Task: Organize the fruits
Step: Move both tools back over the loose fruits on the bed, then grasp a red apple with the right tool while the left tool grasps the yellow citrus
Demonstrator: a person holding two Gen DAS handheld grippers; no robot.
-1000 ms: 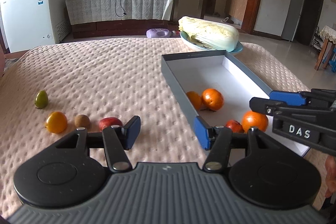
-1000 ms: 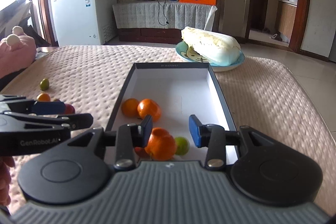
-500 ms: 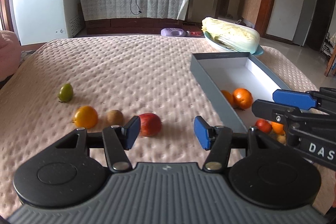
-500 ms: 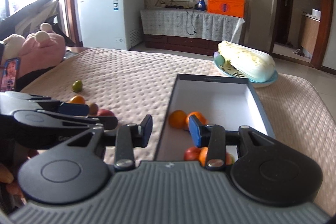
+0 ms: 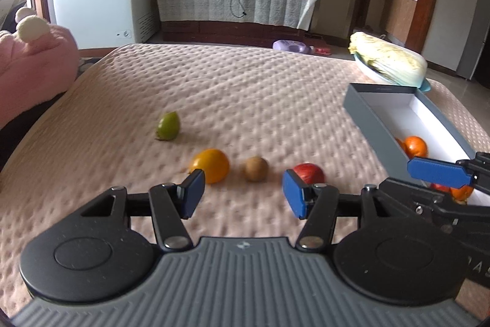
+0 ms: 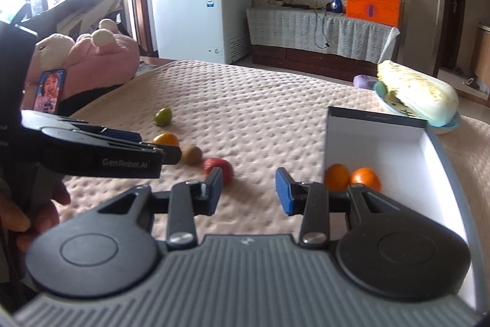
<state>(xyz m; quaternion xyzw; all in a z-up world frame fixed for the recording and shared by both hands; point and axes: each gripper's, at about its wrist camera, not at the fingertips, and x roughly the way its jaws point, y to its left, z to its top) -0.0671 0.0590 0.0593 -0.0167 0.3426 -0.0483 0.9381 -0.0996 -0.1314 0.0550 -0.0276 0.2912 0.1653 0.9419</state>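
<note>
Four loose fruits lie on the pink quilt: a green fruit [image 5: 167,126], a yellow-orange fruit [image 5: 211,161], a brown kiwi [image 5: 256,168] and a red apple [image 5: 309,172]. My left gripper [image 5: 242,195] stands open just short of the kiwi, nothing between its fingers. The grey box [image 5: 372,127] at the right holds oranges [image 5: 415,145] and more fruit behind my right gripper. In the right wrist view my right gripper [image 6: 247,192] is open and empty, between the red apple [image 6: 219,167] and the box [image 6: 435,143] with its two oranges [image 6: 366,178].
A napa cabbage [image 5: 387,62] on a blue plate sits beyond the box. A pink plush toy [image 6: 98,60] lies at the quilt's left edge. A hand [image 6: 18,216] holds the left gripper. A white freezer [image 5: 101,11] and a covered sideboard stand behind.
Both grippers swung left, away from over the box toward the loose fruits. The kiwi now lies in line with the left gripper's gap. Neither opening changed.
</note>
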